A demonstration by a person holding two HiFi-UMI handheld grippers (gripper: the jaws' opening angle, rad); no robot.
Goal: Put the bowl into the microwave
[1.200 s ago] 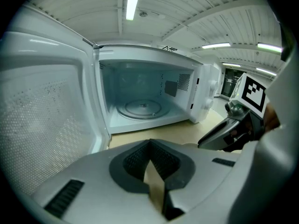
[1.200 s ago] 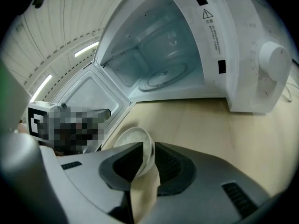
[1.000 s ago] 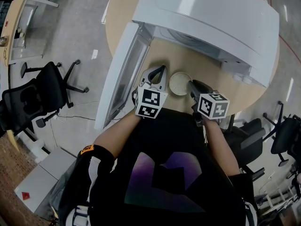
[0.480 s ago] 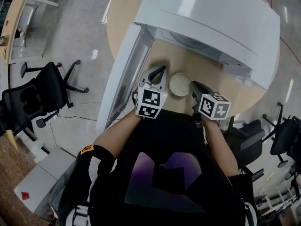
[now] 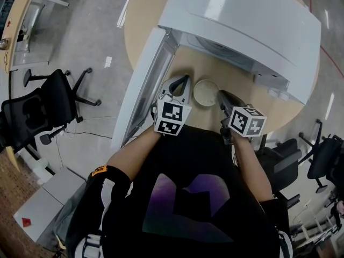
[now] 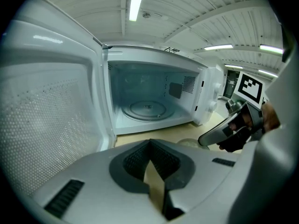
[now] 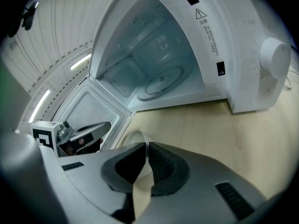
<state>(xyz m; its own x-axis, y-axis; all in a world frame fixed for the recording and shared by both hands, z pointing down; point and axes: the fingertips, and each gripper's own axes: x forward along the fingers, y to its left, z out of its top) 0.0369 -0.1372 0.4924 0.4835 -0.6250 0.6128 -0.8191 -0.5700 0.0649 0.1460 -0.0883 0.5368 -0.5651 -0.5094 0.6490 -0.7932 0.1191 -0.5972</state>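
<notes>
A small white bowl [image 5: 205, 92] sits on the round wooden table [image 5: 236, 75] in front of the open white microwave [image 5: 242, 20]. The microwave's door [image 5: 144, 85] swings out to the left and its glass turntable [image 6: 147, 110] is bare. My right gripper [image 5: 221, 96] is at the bowl's right edge. In the right gripper view, my right gripper [image 7: 144, 146] has its jaws nearly together on the bowl's [image 7: 133, 138] rim. My left gripper [image 5: 181, 84] hangs just left of the bowl, shut with nothing in it [image 6: 150, 143]. A sliver of the bowl [image 6: 188, 143] shows past it.
The open door walls off the table's left side. The microwave's knob panel [image 7: 273, 57] juts out at the right. Black office chairs stand on the floor at left [image 5: 37, 109] and right [image 5: 322, 155]. A grey cabinet [image 5: 48, 198] is at the lower left.
The bowl has shifted slightly toward the microwave, along with my right gripper. My left gripper has stayed put.
</notes>
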